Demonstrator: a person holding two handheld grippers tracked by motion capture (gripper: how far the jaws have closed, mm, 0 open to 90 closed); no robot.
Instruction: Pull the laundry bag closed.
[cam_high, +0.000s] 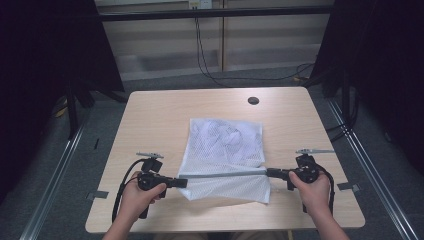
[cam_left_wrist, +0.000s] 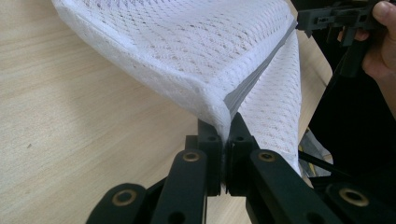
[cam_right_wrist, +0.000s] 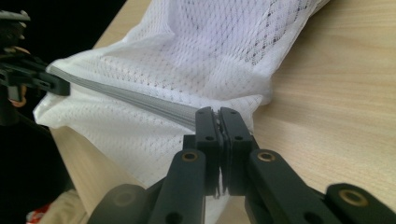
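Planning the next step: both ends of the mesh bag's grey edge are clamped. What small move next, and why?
Probably lift both together, keeping the grey edge taut. The left hand-held gripper and the right hand-held gripper are shut on its ends, but most of the mesh bag lies on the table.

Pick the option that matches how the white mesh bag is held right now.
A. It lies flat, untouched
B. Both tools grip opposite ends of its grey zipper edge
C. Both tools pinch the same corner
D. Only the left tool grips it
B: the left tool and the right tool each clamp one end of the mesh bag's grey zipper edge, stretched between them.
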